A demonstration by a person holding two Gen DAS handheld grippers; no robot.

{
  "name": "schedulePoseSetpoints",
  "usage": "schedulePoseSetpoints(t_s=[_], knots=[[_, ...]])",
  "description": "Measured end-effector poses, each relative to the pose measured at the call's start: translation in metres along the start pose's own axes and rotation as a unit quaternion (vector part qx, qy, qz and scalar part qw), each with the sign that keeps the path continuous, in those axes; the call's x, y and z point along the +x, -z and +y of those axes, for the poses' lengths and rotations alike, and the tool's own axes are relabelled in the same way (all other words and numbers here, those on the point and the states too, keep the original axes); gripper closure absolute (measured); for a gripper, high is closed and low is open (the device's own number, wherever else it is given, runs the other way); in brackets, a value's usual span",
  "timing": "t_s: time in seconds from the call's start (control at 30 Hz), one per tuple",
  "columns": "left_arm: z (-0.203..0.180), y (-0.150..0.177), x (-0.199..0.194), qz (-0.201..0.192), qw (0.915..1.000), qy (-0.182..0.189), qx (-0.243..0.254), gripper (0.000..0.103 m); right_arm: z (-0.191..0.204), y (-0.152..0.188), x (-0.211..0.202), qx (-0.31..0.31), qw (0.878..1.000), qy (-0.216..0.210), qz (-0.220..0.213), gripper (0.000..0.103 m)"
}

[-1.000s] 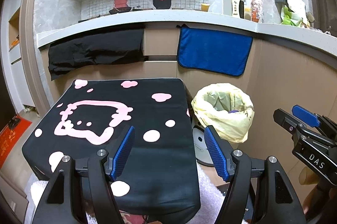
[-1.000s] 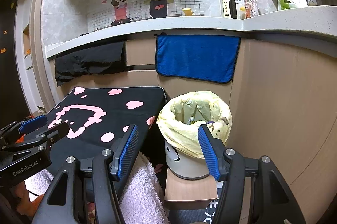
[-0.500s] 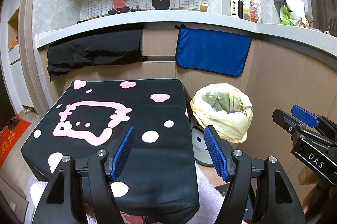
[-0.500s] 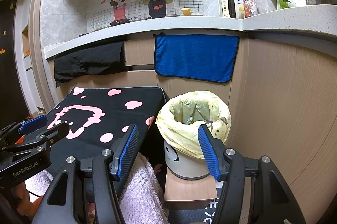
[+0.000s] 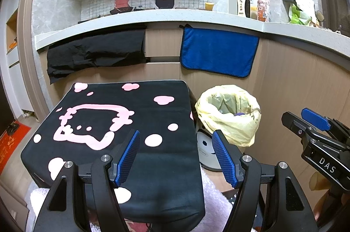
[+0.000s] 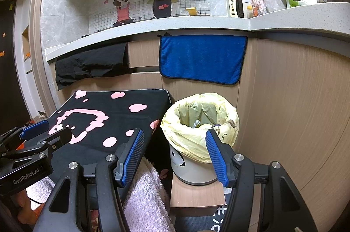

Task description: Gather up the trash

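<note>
Right wrist: bin [image 6: 192, 168], black cloth [image 6: 105, 120] beside, blue towel [image 6: 202, 58] behind

A black cloth [image 5: 122, 144] with pink cloud-like blotches and a pink outline figure fills the centre left of the frame, and a pale yellow bag [image 6: 196, 122] lines a white bin [image 6: 188, 170] with a black panda face at centre right. Above them hang a solid blue towel [image 6: 201, 57] edged in black and a plain black cloth [image 6: 91, 63]. Both grippers have blue ribbed pads [image 5: 223, 157] on black frames.
</note>
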State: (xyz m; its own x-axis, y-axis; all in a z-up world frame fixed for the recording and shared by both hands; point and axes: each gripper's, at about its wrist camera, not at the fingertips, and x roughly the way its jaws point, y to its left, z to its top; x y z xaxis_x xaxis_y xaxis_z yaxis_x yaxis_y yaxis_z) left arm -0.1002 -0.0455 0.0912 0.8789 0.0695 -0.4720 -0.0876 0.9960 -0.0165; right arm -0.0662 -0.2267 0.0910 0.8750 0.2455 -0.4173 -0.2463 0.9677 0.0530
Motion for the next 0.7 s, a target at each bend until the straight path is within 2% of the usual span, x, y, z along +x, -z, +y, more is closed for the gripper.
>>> schedulePoseSetpoints(t_s=[0.7], knots=[[0.0006,0.0008,0.0002,-0.002,1.0000,0.000,0.000,0.034,-0.0031,0.0008,-0.0001,0.002,1.000,0.000,0.000,0.046]])
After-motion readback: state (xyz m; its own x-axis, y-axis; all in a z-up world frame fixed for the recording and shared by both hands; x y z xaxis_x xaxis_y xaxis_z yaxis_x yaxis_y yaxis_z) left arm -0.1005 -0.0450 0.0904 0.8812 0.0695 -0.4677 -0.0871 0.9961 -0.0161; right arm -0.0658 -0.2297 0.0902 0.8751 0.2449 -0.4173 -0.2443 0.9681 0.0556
